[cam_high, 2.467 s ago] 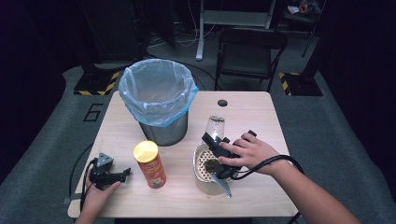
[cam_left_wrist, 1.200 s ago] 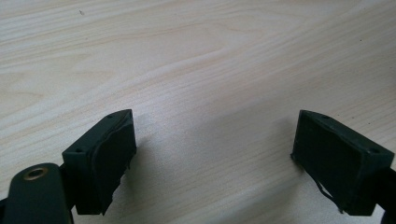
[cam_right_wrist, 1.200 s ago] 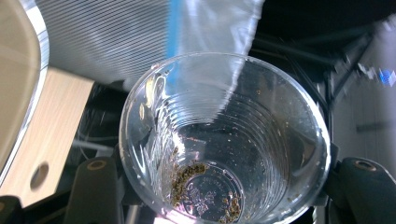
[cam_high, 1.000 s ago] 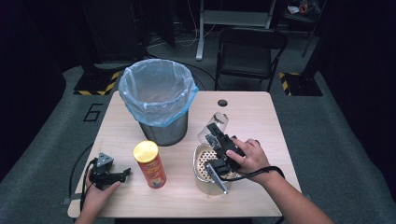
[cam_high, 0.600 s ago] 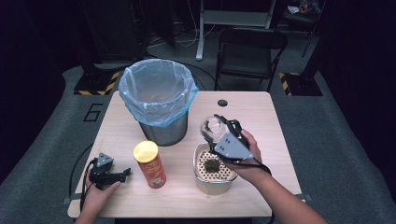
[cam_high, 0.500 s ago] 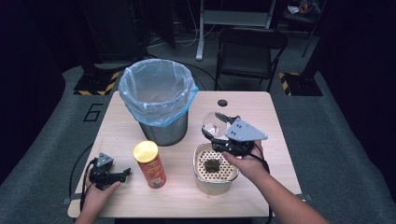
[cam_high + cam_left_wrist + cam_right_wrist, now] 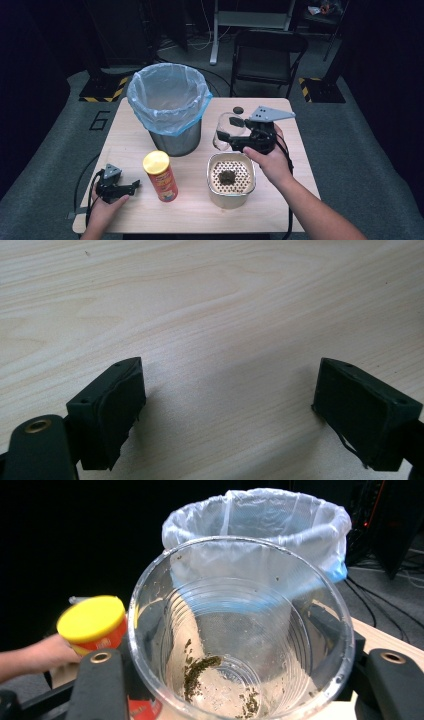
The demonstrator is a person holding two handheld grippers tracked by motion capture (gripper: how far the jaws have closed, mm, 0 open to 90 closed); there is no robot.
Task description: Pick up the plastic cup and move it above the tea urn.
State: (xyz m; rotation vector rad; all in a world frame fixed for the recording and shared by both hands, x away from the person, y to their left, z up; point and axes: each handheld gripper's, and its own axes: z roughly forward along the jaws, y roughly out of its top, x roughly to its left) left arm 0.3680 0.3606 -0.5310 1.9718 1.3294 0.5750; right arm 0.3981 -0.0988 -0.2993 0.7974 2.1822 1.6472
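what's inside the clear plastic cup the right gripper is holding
A small clump and scattered specks of dark, leafy residue cling to the bottom and lower wall of the clear plastic cup; otherwise it looks empty. The right gripper hides nothing inside.

We see a clear glossy plastic cup [image 7: 240, 630], a pale matt wood-grain surface [image 7: 210, 305], and a perforated metal strainer [image 7: 231, 176].

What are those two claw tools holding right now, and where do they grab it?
The right gripper holds a clear plastic cup, its jaws clamping the cup's sides. The left gripper holds nothing; its jaws stand open over the table.
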